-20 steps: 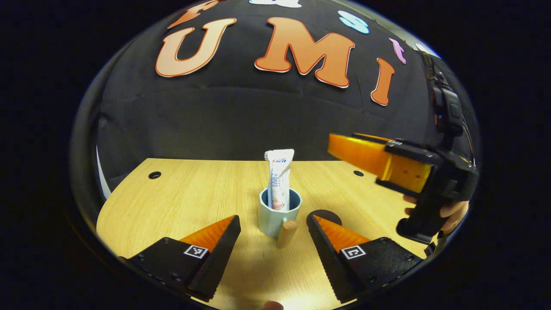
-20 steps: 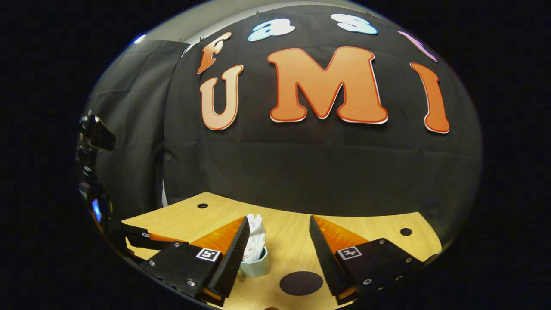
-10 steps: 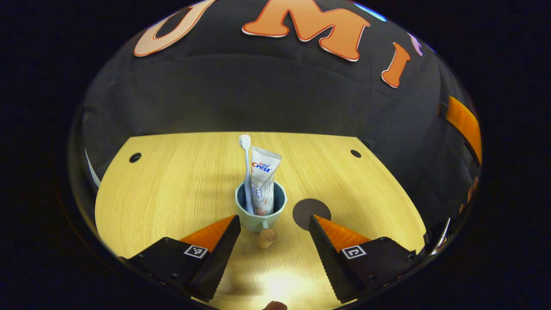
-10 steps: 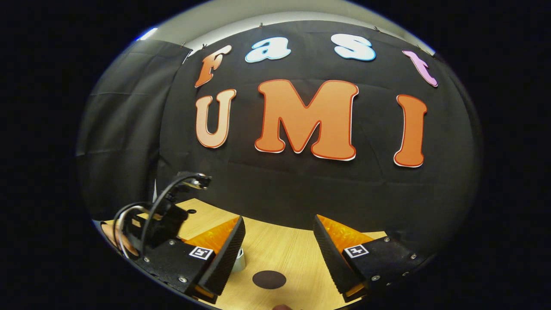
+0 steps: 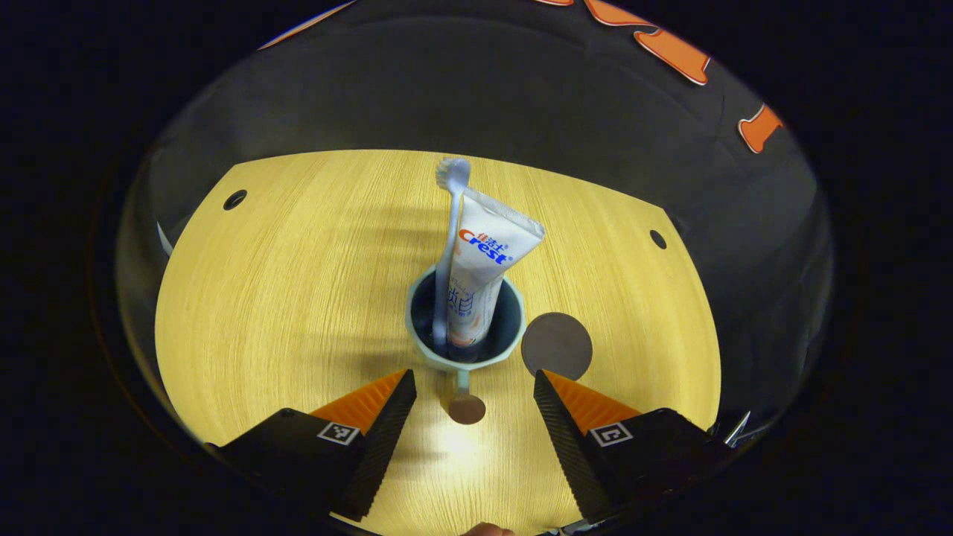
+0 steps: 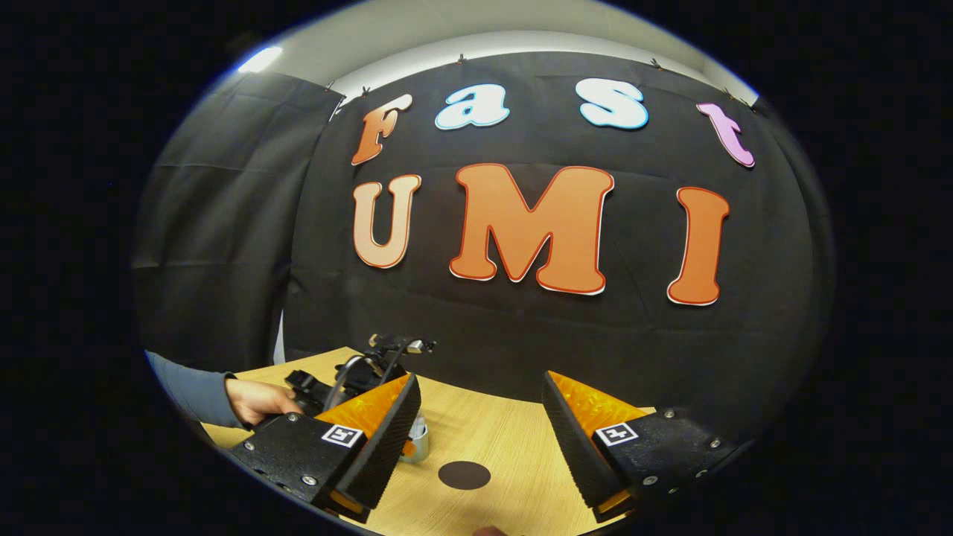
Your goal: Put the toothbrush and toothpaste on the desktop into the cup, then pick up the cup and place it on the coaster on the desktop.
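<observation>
Pale blue-green cup w/ toothbrush and toothpaste tube upright inside; its wooden-knob handle points straight at left gripper, fingers spread, nothing held. Dark round coaster just right of cup. Right gripper farther off, also spread wide, so left's the nearer one.

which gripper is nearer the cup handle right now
Left. The left gripper is open with the cup handle lying between its fingers. The right gripper is open too, farther back and raised above the desk, with the cup off to its left.

On your bench, toothbrush and toothpaste stand in the cup, coaster just beside its right.
</observation>
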Demonstrator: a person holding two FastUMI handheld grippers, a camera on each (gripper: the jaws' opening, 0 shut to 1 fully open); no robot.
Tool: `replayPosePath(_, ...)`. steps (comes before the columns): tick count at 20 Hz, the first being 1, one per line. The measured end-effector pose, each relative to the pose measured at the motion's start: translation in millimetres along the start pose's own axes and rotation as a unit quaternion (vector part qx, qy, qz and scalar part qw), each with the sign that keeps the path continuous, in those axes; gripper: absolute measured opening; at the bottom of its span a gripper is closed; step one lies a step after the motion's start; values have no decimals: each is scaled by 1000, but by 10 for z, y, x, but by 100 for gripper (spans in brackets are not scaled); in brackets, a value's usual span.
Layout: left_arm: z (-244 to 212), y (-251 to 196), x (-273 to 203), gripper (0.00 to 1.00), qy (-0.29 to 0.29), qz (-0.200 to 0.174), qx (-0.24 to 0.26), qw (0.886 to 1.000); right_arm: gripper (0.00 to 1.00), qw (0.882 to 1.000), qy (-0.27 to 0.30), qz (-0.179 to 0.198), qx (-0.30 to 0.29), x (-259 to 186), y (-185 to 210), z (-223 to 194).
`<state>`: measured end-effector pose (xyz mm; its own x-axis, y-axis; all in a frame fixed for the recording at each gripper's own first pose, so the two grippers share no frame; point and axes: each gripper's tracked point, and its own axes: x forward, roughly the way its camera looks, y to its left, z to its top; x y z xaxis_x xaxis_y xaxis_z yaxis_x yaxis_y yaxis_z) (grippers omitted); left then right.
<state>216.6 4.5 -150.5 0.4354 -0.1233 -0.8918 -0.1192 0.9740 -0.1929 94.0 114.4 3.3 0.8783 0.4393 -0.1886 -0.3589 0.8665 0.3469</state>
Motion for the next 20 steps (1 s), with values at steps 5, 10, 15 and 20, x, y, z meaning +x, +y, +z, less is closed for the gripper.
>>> replayPosePath(5,-70,51,193,88,38,40,-12,998,98,1000,5,2,1,-170,-62,-108)
replayPosePath(10,-133,135,344,56,56,68,-26,996,99,1000,6,11,16,-195,-61,-134)
replayPosePath(15,-263,191,453,28,62,86,-43,994,98,999,21,20,16,-218,-52,-279)
replayPosePath(20,-264,205,652,25,46,83,-37,995,98,999,21,19,33,-248,-85,-276)
